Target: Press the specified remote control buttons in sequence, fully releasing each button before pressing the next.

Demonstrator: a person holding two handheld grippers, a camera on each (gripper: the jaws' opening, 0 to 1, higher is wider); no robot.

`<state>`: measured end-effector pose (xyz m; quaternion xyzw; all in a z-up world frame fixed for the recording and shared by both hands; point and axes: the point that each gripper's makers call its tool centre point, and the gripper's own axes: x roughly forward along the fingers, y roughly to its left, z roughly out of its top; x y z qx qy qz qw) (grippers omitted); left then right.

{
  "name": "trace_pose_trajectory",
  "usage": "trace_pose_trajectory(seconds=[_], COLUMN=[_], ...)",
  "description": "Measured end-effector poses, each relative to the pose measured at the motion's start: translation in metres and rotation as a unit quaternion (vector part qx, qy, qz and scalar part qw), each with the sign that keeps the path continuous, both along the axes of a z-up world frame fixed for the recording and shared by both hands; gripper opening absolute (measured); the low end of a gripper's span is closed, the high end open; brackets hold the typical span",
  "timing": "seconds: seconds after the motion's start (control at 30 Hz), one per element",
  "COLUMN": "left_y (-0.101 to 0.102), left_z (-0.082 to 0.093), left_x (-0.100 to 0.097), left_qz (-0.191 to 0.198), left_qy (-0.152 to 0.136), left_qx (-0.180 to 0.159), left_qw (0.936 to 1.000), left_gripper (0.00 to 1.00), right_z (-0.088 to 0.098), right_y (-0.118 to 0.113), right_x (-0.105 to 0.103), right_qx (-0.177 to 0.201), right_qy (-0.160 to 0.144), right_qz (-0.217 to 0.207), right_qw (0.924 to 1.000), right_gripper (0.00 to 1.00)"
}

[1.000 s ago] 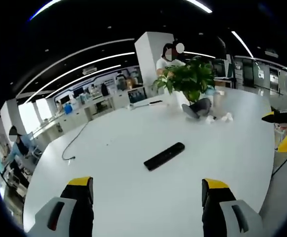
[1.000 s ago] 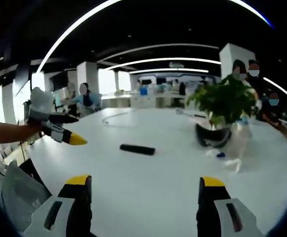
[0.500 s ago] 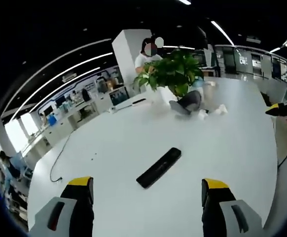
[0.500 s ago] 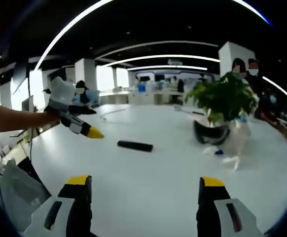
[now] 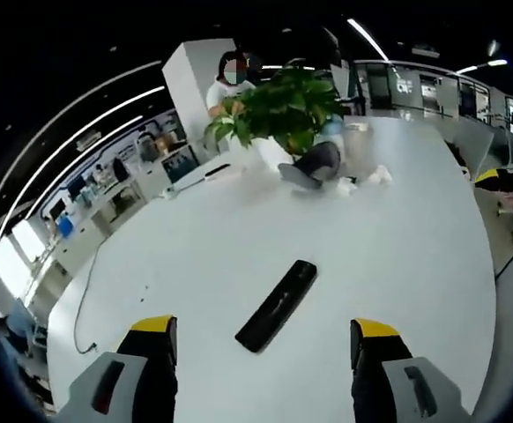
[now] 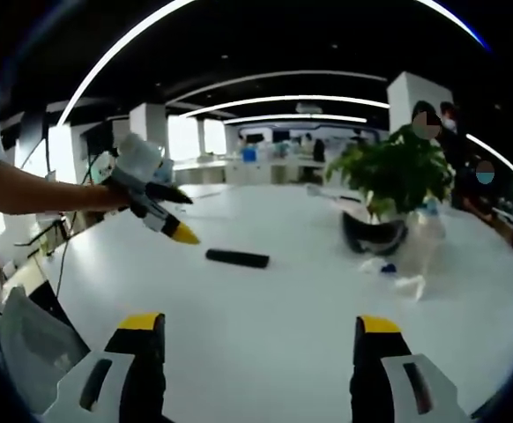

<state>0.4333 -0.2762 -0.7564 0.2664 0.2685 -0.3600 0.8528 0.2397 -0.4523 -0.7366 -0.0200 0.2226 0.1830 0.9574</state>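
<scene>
Both jaws of our left gripper (image 5: pixel 263 339) stand apart and empty with the black remote control (image 5: pixel 277 304) lying loose just ahead between them on the white table (image 5: pixel 415 247), so an off-centre poke could skid it, while our right gripper (image 6: pixel 249 339), also open, waits well back.

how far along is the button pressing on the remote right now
No press looks done. The remote control lies untouched on the white table. The left gripper hangs above and left of it, jaws open. The right gripper waits open, well short. Every press remains.

Grey-bodied tool (image 5: pixel 263 345); black, yellow-tipped jaws
</scene>
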Motion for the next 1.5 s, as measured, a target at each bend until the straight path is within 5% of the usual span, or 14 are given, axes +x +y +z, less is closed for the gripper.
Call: trace_pose_trajectory(seconds=[0.4,0.83,1.37,1.5], left_y=[-0.011,-0.023,-0.007,-0.007], left_z=[-0.033,-0.065,-0.108,-0.108], left_x=[0.031,0.040,0.056,0.055], left_qz=[-0.066,-0.147,-0.168,-0.161], left_qy=[0.059,0.139,0.193,0.206], left_qx=[0.048,0.107,0.197,0.188], left_qw=[0.9949,0.9733,0.9465,0.9468], left_gripper=[0.70,0.64,0.55,0.52], right_z=[-0.004,-0.010,-0.014,-0.014], right_y=[-0.001,0.000,0.002,0.002], right_x=[0.001,0.002,0.001,0.001], right_qx=[-0.004,-0.009,-0.015,-0.018], right_qy=[0.010,0.025,0.033,0.034], right_qz=[-0.001,0.000,0.005,0.006], right_qw=[0.9999,0.9996,0.9993,0.9992], right_gripper=[0.86,0.85,0.84,0.84])
